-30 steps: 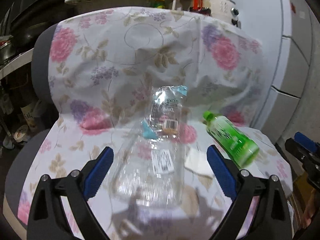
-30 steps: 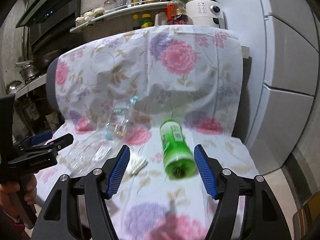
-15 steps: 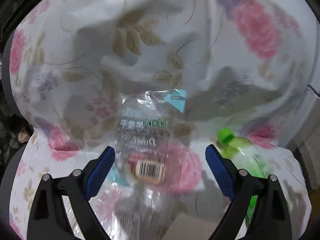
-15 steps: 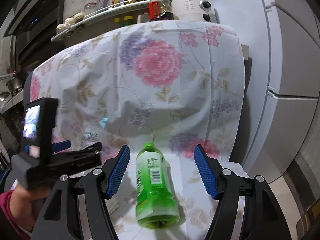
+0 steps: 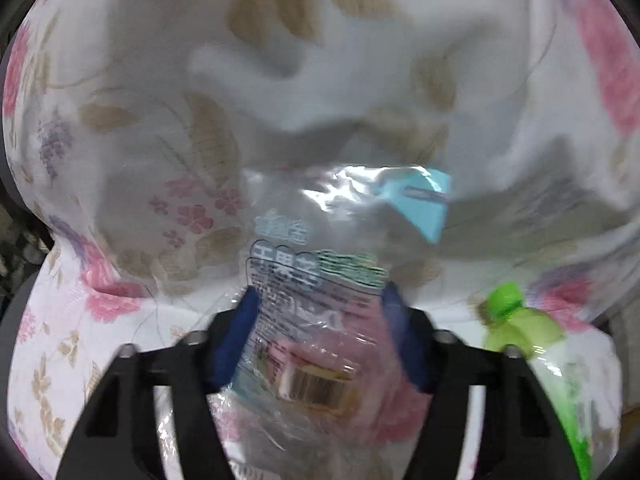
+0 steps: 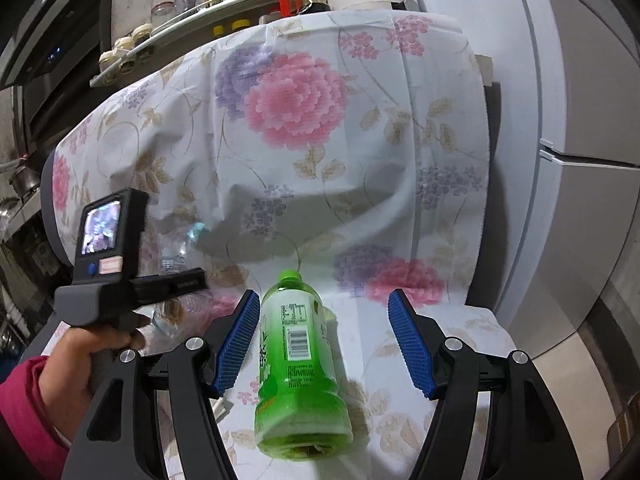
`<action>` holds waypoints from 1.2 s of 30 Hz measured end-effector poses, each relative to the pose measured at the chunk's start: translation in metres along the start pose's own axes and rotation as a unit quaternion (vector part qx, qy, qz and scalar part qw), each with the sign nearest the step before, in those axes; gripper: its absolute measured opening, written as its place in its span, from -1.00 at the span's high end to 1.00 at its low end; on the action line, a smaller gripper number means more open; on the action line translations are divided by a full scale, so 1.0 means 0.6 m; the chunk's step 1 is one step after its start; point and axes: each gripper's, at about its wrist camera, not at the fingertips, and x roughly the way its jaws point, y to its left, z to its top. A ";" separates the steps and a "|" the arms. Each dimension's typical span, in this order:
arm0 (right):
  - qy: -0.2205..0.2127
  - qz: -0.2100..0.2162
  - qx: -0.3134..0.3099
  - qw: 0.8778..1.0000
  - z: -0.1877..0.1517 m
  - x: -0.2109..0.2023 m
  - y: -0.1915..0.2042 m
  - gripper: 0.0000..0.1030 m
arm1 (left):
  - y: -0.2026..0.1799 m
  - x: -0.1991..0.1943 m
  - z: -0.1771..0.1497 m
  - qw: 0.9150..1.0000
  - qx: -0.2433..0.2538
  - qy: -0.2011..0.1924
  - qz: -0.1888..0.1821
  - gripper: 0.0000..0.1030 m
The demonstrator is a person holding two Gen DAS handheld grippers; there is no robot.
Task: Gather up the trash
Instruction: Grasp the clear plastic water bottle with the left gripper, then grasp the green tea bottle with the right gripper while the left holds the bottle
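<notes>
While its jaws have just been closing, left gripper squeezes clear wrapper.

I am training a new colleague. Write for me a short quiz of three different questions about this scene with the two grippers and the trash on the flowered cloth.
1. True or false: the green bottle stands upright on the flowered cloth.
2. Which item sits between the pads of the left gripper? A) clear plastic wrapper B) green bottle C) glass jar
3. Fill in: the jaws of the right gripper stand ____ on either side of the green bottle.

Key
1. False; it lies on its side, cap pointing away.
2. A, the clear plastic wrapper; the jaws have just been closing on it.
3. Open, with a gap on the right pad's side.
</notes>
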 end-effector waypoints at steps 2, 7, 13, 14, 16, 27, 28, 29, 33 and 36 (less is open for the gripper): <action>-0.001 -0.001 0.001 1.000 -0.003 -0.011 -0.001 -0.31 | 0.015 -0.043 -0.006 0.999 -0.010 -0.025 -0.030 0.63; 0.004 -0.006 -0.007 1.000 -0.015 -0.037 0.009 -0.31 | 0.063 -0.153 -0.032 0.991 -0.016 -0.073 -0.111 0.99; 0.011 -0.007 -0.017 1.000 -0.030 -0.062 0.023 -0.35 | 0.108 -0.251 -0.084 0.973 0.014 -0.081 -0.214 0.99; 0.014 -0.008 -0.019 1.000 -0.032 -0.063 0.025 -0.37 | 0.114 -0.262 -0.096 0.971 0.020 -0.082 -0.223 0.99; 0.022 -0.009 -0.025 0.999 -0.039 -0.064 0.030 -0.39 | 0.121 -0.282 -0.124 0.967 0.029 -0.081 -0.238 0.99; 0.089 -0.016 -0.090 0.992 -0.060 0.023 0.074 -0.53 | 0.144 -0.282 -0.186 0.964 0.016 -0.083 -0.252 0.99; 0.094 -0.020 -0.095 0.991 -0.058 0.038 0.077 -0.53 | 0.145 -0.280 -0.185 0.964 0.015 -0.082 -0.251 0.99; 0.099 -0.020 -0.099 0.990 -0.056 0.051 0.080 -0.53 | 0.146 -0.277 -0.183 0.964 0.014 -0.081 -0.251 0.99; 0.128 -0.033 -0.130 0.983 -0.045 0.106 0.097 -0.52 | 0.151 -0.266 -0.176 0.964 0.009 -0.078 -0.252 0.99; 0.155 -0.047 -0.152 0.975 -0.043 0.142 0.107 -0.50 | 0.154 -0.257 -0.170 0.964 0.005 -0.077 -0.253 0.99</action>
